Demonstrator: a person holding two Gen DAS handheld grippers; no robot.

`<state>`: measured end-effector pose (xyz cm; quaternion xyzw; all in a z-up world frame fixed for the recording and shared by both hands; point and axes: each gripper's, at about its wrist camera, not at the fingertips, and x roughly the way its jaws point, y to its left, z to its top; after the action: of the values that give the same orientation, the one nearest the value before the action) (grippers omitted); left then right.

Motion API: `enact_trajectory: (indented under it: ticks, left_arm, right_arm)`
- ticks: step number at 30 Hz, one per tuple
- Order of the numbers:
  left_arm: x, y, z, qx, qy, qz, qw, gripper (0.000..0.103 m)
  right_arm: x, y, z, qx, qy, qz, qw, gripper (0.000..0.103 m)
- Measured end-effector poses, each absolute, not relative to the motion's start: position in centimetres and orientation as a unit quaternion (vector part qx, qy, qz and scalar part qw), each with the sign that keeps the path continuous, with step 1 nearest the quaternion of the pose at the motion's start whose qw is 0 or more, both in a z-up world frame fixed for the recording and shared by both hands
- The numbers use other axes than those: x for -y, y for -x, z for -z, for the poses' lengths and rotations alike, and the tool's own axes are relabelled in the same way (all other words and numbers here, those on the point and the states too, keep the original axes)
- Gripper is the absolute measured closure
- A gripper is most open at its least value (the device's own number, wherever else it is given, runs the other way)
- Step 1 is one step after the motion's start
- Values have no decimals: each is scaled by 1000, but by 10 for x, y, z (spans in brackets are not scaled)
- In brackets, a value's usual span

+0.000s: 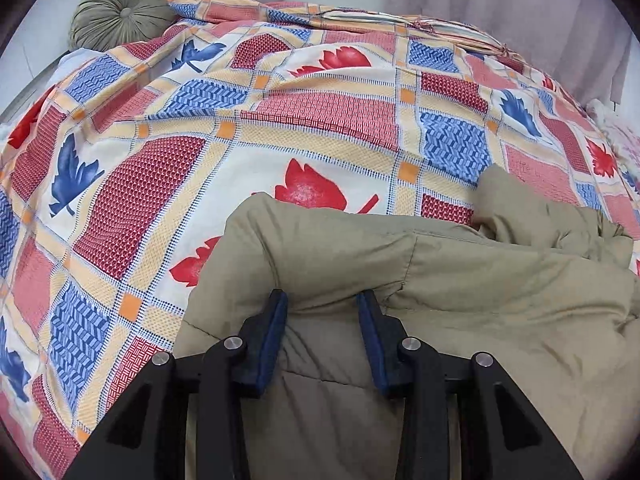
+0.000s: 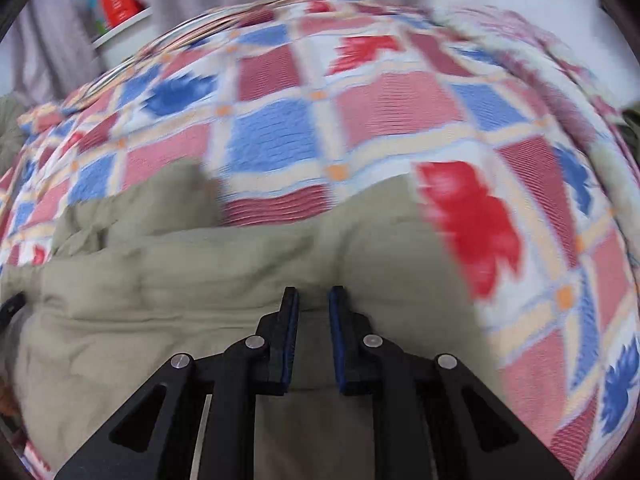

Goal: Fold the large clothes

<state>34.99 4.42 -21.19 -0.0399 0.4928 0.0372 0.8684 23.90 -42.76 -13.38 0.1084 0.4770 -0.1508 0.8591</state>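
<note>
We have both grippers clamped on the padded khaki jacket (image 1: 460, 280): left gripper (image 1: 322, 300), right gripper (image 2: 314, 296). Next, we judge, the pinched edge must be lifted and carried across the patchwork bedspread (image 1: 280, 120).

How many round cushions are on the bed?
1. The round green cushion sits at the far left end of the patterned quilt, near the wall. Others may be hidden beyond the frame.

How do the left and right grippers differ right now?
The left gripper stands wider, clamped on a thick fold of the khaki coat; the right gripper is nearly closed on a thin pinch. The left view is sharp, the right blurred. Both point down over the patterned bedspread.
</note>
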Motion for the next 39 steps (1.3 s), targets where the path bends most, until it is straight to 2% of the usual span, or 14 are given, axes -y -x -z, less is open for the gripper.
enact_trajectory:
  ticks: [4,10,11,12,14,22,25,26,27,36,39]
  left_arm:
    - [-26,-359,224,-504,13,-58,862,62]
    - [-30,-347,201,-513,20,-49,857,61]
    - [-32,-341,194,-511,18,-43,858,55]
    - [-34,-334,186,-507,16,-38,861,45]
    - [-38,-316,171,-500,12,-32,866,30]
    - [-59,-244,147,-526,56,4,849,30]
    - [-61,-219,148,-535,71,7,842,30]
    - [-62,-212,149,-537,75,7,840,20]
    - [-63,-204,149,-538,82,5,839,0]
    - [-62,-163,160,-559,109,3,822,0]
    - [-61,-160,174,-583,114,12,804,0]
  right_arm:
    - [456,-238,160,-494,-176,171,834,88]
    - [439,-251,157,-519,-123,186,825,83]
    - [436,-248,152,-520,-121,191,824,78]
    - [435,-244,144,-514,-123,192,827,66]
    - [430,-233,129,-494,-138,184,839,50]
    - [406,-171,98,-472,-211,131,846,49]
    - [401,-143,96,-474,-243,119,838,44]
    - [400,-133,96,-474,-252,117,835,43]
    - [398,-124,96,-476,-259,113,833,42]
    - [391,-51,116,-495,-313,102,804,42]
    - [392,-36,124,-496,-335,100,795,34]
